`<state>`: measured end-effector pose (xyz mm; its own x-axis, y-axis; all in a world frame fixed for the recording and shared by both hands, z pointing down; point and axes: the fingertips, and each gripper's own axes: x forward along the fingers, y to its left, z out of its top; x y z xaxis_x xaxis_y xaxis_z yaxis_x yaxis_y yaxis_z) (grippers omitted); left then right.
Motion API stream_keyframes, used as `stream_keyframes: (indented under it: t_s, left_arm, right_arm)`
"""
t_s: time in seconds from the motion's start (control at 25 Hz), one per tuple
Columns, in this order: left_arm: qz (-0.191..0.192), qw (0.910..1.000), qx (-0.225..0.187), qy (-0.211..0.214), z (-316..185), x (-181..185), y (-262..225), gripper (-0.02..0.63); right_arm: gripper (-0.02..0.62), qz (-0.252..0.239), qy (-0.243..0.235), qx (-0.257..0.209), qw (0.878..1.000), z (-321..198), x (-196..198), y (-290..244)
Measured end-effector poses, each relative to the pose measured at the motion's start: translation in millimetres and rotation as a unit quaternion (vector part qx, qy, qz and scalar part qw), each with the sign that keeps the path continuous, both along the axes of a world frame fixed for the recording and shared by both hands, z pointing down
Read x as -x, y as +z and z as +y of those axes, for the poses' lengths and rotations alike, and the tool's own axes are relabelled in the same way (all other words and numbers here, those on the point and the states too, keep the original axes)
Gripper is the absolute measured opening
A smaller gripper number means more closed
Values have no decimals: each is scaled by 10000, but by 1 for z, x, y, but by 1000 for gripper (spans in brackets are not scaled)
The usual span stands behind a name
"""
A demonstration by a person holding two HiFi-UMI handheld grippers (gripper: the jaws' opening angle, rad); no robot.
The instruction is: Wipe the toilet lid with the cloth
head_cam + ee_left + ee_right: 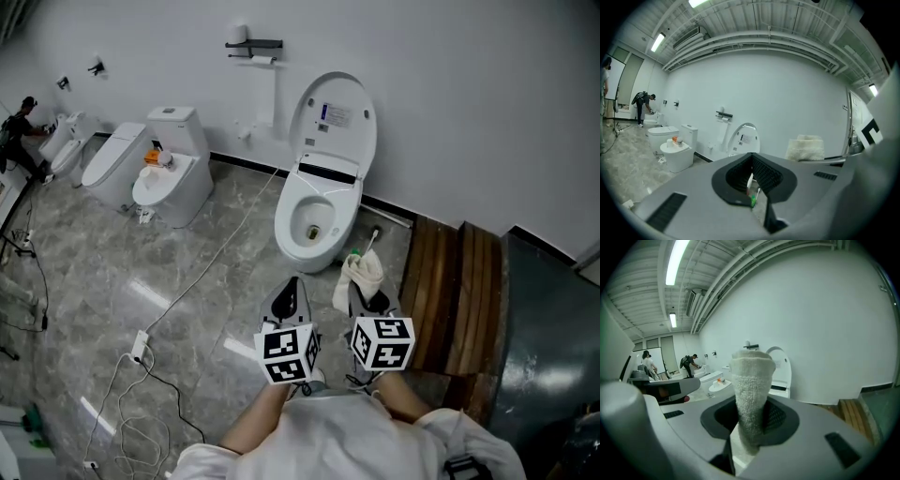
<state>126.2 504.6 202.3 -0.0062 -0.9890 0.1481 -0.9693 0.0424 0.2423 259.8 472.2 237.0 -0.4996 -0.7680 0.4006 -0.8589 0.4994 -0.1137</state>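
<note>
A white toilet stands against the wall with its lid point(328, 120) raised upright above the open bowl point(312, 221). The lid also shows ahead in the left gripper view point(745, 138) and behind the cloth in the right gripper view point(783, 367). My right gripper point(364, 292) is shut on a rolled off-white cloth point(360, 275), which sticks up out of its jaws point(750, 394). The left gripper point(291, 289) hangs beside it, shut and empty point(751, 177). Both are in front of the bowl, short of it. The cloth point(805, 147) also appears at the right of the left gripper view.
Two more toilets point(174, 180) point(112, 164) stand to the left, and a person point(21, 127) bends over another far off. A white cable point(202, 272) runs across the marble floor to a power strip point(141, 345). Wooden steps point(459, 291) lie at the right. A paper holder point(253, 47) hangs on the wall.
</note>
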Motion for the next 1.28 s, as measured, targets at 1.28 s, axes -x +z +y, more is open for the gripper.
stream_keyframes:
  t_s: [1.28]
  left_arm:
    - [-398, 9952, -81, 895, -283, 59, -16, 12]
  right_arm:
    - [97, -525, 1071, 366, 9922, -244, 49, 11]
